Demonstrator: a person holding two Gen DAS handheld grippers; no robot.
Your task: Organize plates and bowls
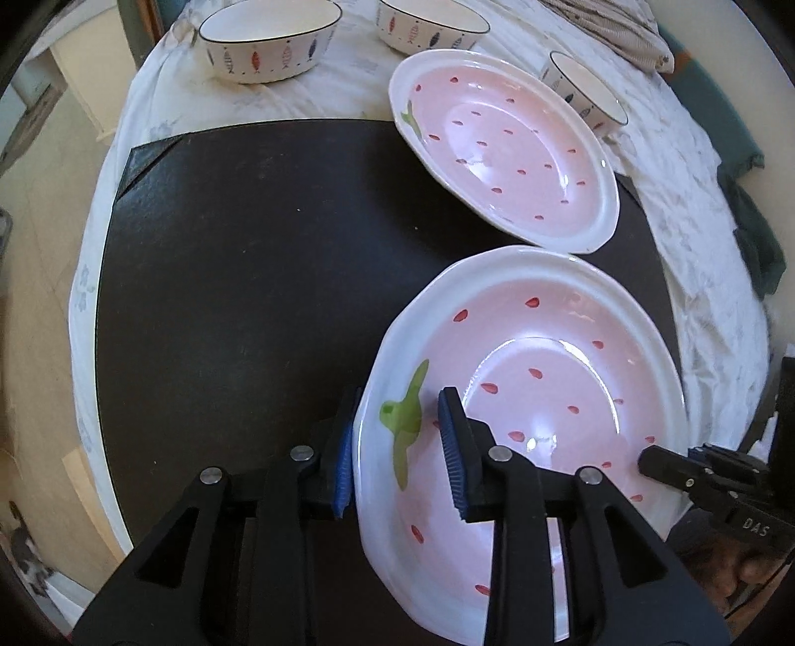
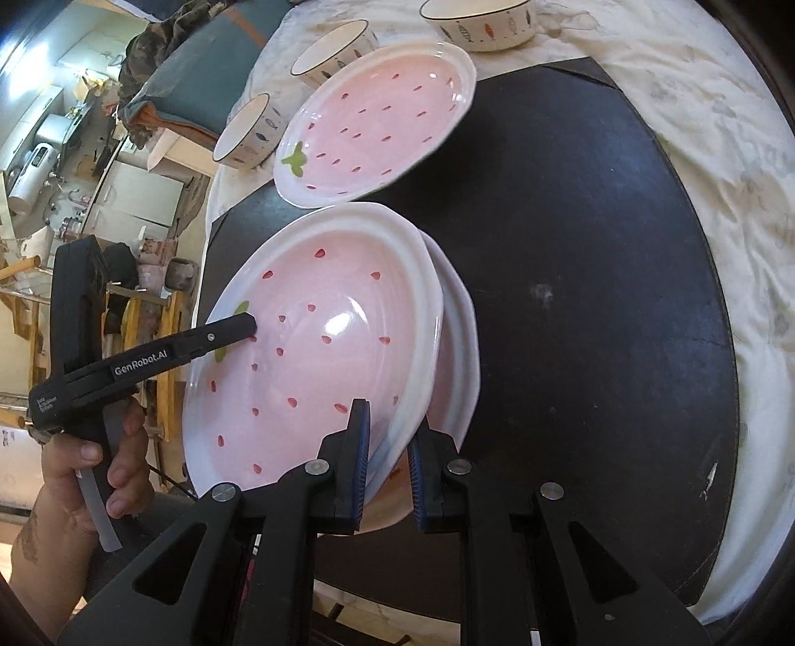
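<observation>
The left gripper (image 1: 400, 447) reaches forward over the black square mat (image 1: 248, 298), tipped toward the near pink plate with red dots and a white rim (image 1: 546, 358). Its two blue-padded fingers (image 1: 343, 467) sit on both sides of that plate's left rim, one outside and one on the pink inside by the green leaf mark. There is a small gap at the inner pad, so it is hard to tell if it squeezes the rim or only sits around it.

The right gripper (image 2: 387, 462) comes in from the plate's other side. Its fingers are closed tight on the rim of the near pink plate (image 2: 323, 348), which is tilted up. A second white-rimmed plate (image 2: 459, 348) sits under it on the mat (image 2: 596, 248).

In the right wrist view, a bare hand (image 2: 99, 472) holds the left gripper's black handle.

Beyond the near plate, another pink dotted plate (image 1: 507, 149) lies at the mat's far edge. Behind the mat, three white bowls with little fish pictures (image 1: 268, 40) stand on the white cloth (image 1: 695, 199).
</observation>
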